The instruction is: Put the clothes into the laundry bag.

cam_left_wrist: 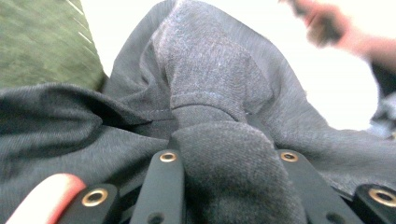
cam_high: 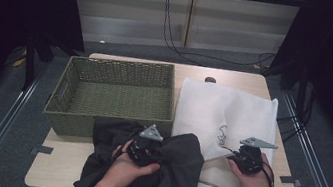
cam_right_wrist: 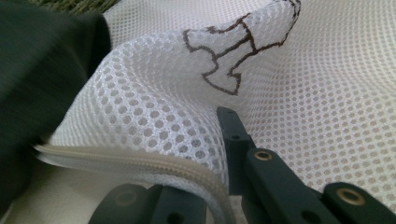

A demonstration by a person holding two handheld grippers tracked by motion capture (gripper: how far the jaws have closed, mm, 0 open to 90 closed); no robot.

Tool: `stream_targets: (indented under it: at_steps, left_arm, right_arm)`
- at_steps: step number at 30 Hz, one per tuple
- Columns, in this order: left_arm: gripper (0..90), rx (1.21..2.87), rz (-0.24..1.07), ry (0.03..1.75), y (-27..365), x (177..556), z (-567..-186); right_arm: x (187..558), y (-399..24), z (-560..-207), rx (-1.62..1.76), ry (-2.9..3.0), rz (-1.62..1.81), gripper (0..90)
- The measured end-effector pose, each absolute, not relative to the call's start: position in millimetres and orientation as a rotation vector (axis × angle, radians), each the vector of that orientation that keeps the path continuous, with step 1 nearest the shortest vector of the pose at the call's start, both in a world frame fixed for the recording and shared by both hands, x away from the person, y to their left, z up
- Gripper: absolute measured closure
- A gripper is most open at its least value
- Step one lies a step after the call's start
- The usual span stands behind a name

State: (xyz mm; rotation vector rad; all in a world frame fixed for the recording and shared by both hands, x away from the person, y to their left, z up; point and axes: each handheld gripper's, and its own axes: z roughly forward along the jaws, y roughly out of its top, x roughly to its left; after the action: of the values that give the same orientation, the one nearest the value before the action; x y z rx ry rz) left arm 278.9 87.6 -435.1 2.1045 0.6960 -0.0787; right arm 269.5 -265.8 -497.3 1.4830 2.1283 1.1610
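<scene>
My left claw (cam_high: 144, 152) is pinching a fold of the dark grey garment (cam_high: 168, 167), and in the left gripper view I am seeing a thick bunch of that cloth (cam_left_wrist: 224, 172) wedged between the two black jaws, pressed on both sides. The garment is lying in a heap at the near edge of the table (cam_high: 238, 77), just in front of the green woven basket (cam_high: 119, 93) and overlapping the left edge of the white mesh bag (cam_high: 232, 114).

My right claw (cam_high: 246, 163) is clamping the mesh bag near its opening. In the right gripper view I am watching the jaws pressing together on the netting (cam_right_wrist: 154, 135), with the bag's beige zipper edge (cam_right_wrist: 140, 163) curving across just in front of them and lifting slightly off the layer beneath. A brown outline drawing (cam_right_wrist: 229, 56) is showing on the raised mesh beyond the jaws. The bag is lying flat on the right half of the table, beside the basket.
</scene>
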Motion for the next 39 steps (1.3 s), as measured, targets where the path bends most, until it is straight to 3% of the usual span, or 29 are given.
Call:
stream_targets:
  at_steps: [11,15,22,31,35,39]
  left_arm:
    - [74.0,1.804,-0.149,0.696,140,275,-390]
    - [73.8,1.746,-0.216,0.685,142,275,-387]
    - [72.5,1.8,-0.211,0.703,115,273,-396]
    - [68.7,1.928,-0.258,0.788,51,276,-447]
    - [69.1,1.988,-0.26,0.721,28,266,-444]
    - [68.9,1.918,-0.405,0.644,16,261,-435]
  right_arm:
    - [276,-296,-498,1.667,1.954,1.107,89.5]
    - [277,-285,-502,1.76,1.851,1.011,89.5]
    - [276,-240,-498,1.767,1.887,1.046,88.4]
    - [261,-256,-478,1.688,1.926,1.298,86.1]
    - [263,-253,-479,1.684,1.927,1.333,88.2]
    - [267,-246,-473,1.665,1.908,1.388,88.5]
